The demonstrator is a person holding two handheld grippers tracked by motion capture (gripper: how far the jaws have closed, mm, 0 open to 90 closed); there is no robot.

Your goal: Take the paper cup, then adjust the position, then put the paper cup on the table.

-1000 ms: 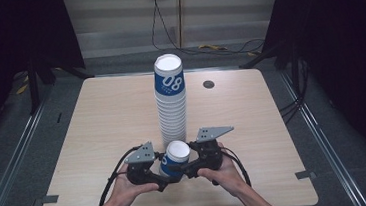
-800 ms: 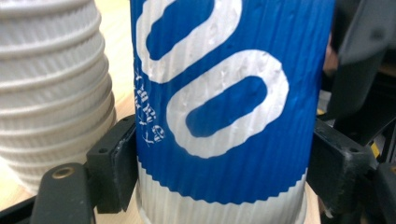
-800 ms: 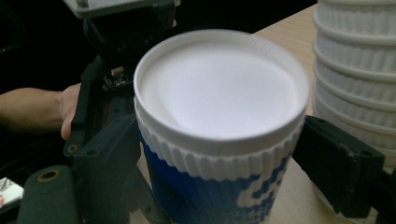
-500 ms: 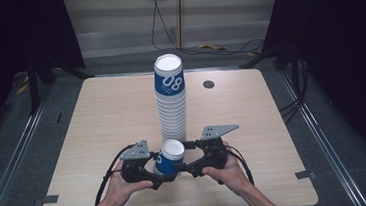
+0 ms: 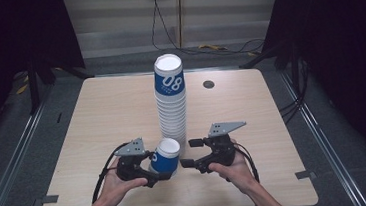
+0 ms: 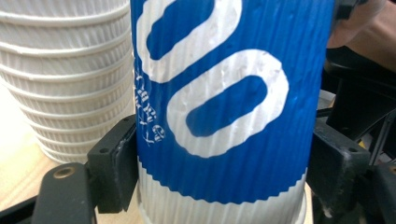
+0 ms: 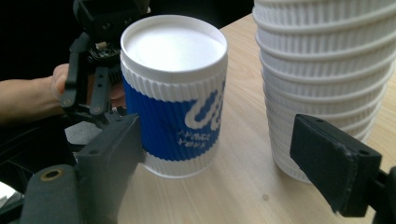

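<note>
Left gripper [image 5: 163,174], at lower centre-left of the high view, clamps the single blue-and-white cup [image 5: 166,156], its pads pressed to both sides of the ribbed wall in its own view; the cup [image 6: 224,107] stands upside down on the table [image 5: 97,120]. Right gripper [image 5: 189,153], just right of the cup, is released, its jaws having just been closing with nothing between them. Directly behind, the tall cup stack [image 5: 171,96] rises at mid-frame, its lowest rims [image 7: 322,88] close to the right gripper's far jaw. The cup's top and base are cut off in the left gripper view. A small dark disc [image 5: 208,84] lies upper right. Bare tabletop spreads toward both side edges.
</note>
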